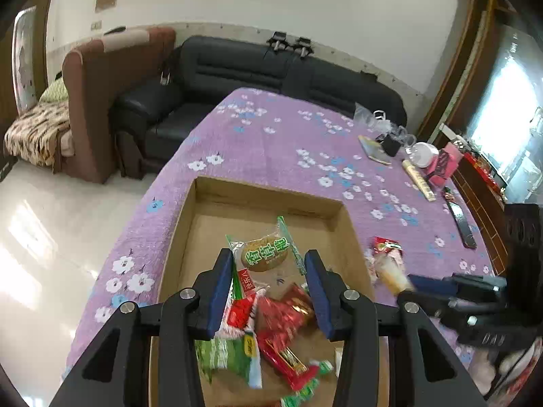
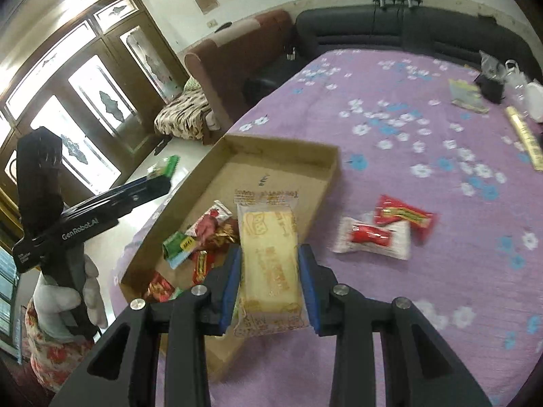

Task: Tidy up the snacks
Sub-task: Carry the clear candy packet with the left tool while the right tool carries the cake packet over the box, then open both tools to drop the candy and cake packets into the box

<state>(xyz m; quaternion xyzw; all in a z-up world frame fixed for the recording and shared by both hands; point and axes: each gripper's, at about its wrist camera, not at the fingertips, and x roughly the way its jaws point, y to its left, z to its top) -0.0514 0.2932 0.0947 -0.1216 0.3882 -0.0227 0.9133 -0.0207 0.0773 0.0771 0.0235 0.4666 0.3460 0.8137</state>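
Note:
A shallow cardboard box (image 1: 268, 200) lies on the purple flowered cloth and holds several red and green snack packets (image 1: 281, 325). My left gripper (image 1: 269, 266) is above the box with a green-wrapped round pastry (image 1: 264, 252) between its fingers; the jaws look apart and the packet seems loose. In the right wrist view the left gripper (image 2: 159, 178) shows with a green packet (image 2: 166, 166) at its tip. My right gripper (image 2: 269, 268) is shut on a yellow cake bar in clear wrap (image 2: 269, 257), held over the box's right edge (image 2: 319, 203). It also shows in the left wrist view (image 1: 393, 271).
A white-and-red packet (image 2: 371, 237) and a red packet (image 2: 404, 215) lie on the cloth right of the box. A booklet (image 1: 373, 149), a pink box (image 1: 444, 164), a white device, a gold stick and bags stand at the table's far right. A black sofa (image 1: 258, 68) is behind.

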